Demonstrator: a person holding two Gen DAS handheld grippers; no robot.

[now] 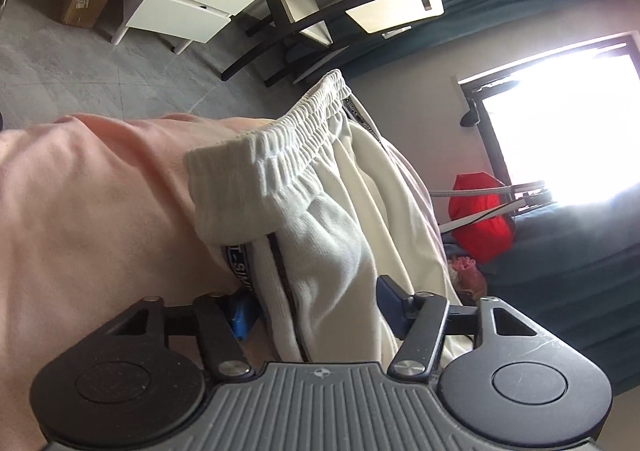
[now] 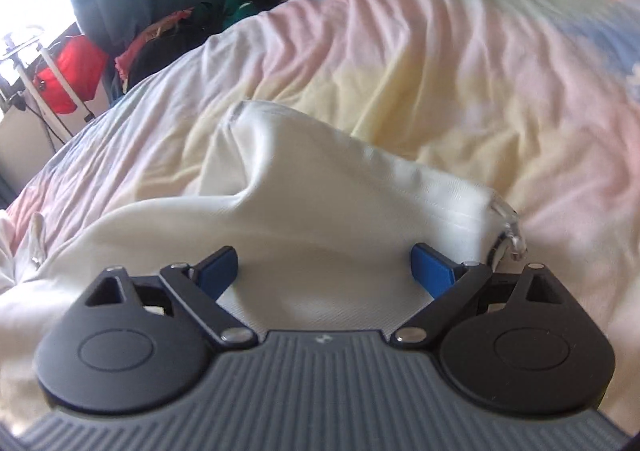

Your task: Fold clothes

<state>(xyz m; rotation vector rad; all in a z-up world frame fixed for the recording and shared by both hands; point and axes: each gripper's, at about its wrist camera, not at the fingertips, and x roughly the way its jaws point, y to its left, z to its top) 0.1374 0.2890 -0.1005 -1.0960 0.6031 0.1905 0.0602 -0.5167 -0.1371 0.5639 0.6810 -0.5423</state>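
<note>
White shorts (image 1: 320, 211) between spread fingers of left tool (image 1: 316, 303); right tool (image 2: 326, 271) wide open over their fabric.

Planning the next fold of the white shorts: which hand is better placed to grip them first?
Left. The left tongs already straddle the white shorts just below the elastic waistband. The right tongs are open above flat cloth, with no edge between them.
</note>
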